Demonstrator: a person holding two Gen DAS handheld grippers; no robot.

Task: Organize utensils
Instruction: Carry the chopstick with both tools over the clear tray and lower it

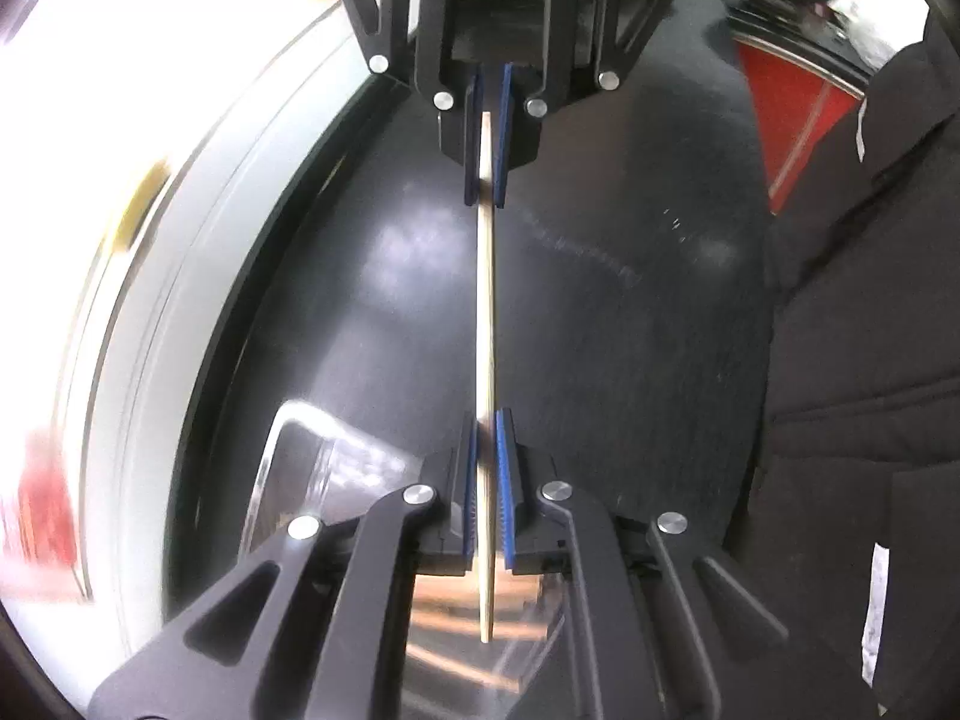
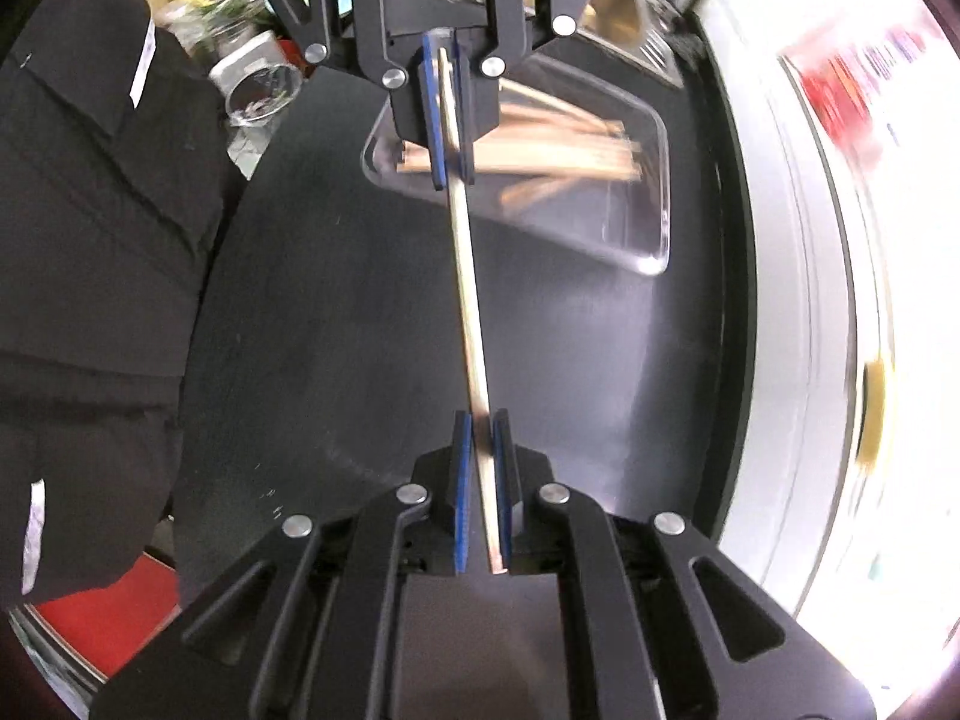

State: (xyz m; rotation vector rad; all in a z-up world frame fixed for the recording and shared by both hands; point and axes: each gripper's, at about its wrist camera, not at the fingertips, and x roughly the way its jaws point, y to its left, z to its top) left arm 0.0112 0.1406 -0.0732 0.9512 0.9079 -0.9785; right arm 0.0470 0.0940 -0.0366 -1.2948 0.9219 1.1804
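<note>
A thin wooden chopstick (image 1: 487, 312) spans between my two grippers above a black table. My left gripper (image 1: 487, 420) is shut on one end. My right gripper (image 1: 485, 201) faces it from the top of the left wrist view and is shut on the other end. In the right wrist view the chopstick (image 2: 471, 300) runs from my right gripper (image 2: 481, 417) up to my left gripper (image 2: 453, 180). A clear plastic tray (image 2: 651, 222) holding several wooden chopsticks (image 2: 570, 150) lies below the left gripper; it also shows in the left wrist view (image 1: 300, 438).
The black table (image 1: 630, 330) ends at a white ledge (image 1: 198, 276) on one side. A person in dark clothes (image 2: 90, 240) stands at the other side. A glass jar (image 2: 261, 87) and a red panel (image 1: 792, 120) lie beyond the table.
</note>
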